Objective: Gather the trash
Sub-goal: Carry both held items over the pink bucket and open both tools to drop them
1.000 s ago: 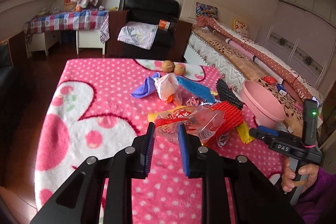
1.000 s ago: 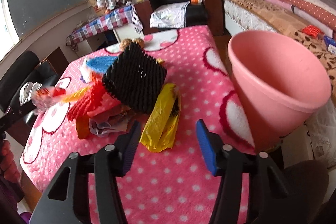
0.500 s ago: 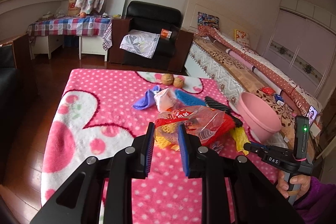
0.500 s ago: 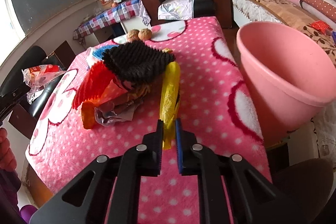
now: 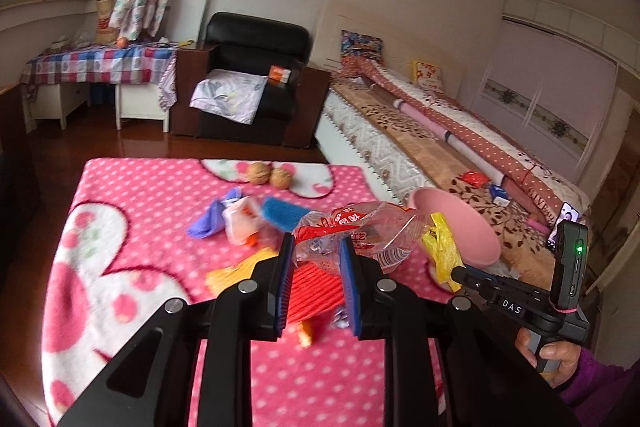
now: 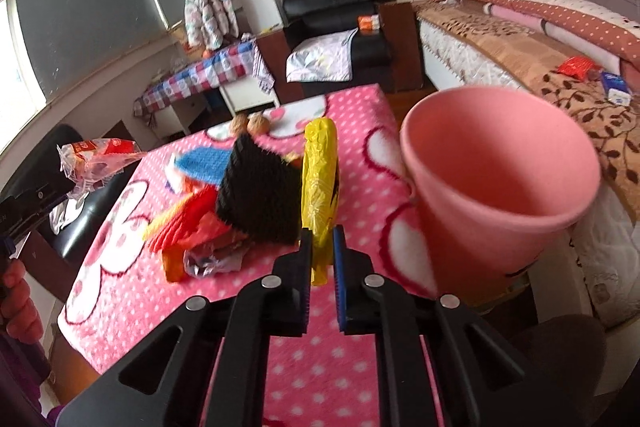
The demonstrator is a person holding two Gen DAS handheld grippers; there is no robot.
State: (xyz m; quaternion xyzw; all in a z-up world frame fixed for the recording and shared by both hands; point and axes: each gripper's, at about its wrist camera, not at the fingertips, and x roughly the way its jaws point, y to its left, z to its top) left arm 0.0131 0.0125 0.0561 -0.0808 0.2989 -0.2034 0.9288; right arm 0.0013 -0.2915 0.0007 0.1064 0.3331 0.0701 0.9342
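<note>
My left gripper (image 5: 314, 259) is shut on a crumpled clear wrapper with red print (image 5: 362, 233), held up above the pink dotted table cover (image 5: 132, 227). That wrapper (image 6: 94, 157) shows at far left in the right wrist view. My right gripper (image 6: 322, 247) is shut on a yellow plastic bag (image 6: 318, 187), lifted off the cover; the same bag (image 5: 440, 247) hangs at right in the left wrist view. A pink bucket (image 6: 500, 187) stands just right of it. Black foam netting (image 6: 262, 195), red netting (image 6: 188, 219) and blue netting (image 6: 210, 161) lie in a pile.
Two walnuts (image 5: 270, 175) sit at the table's far edge, with a purple scrap (image 5: 208, 223) and a white wrapper (image 5: 244, 223) nearby. A bed (image 5: 440, 131) runs along the right, a black armchair (image 5: 256, 75) stands beyond. A person's hand (image 5: 554, 351) grips the right tool.
My right gripper shut on the yellow bag and lifted it. My left gripper rose with the clear wrapper and shifted right, toward the bucket.
</note>
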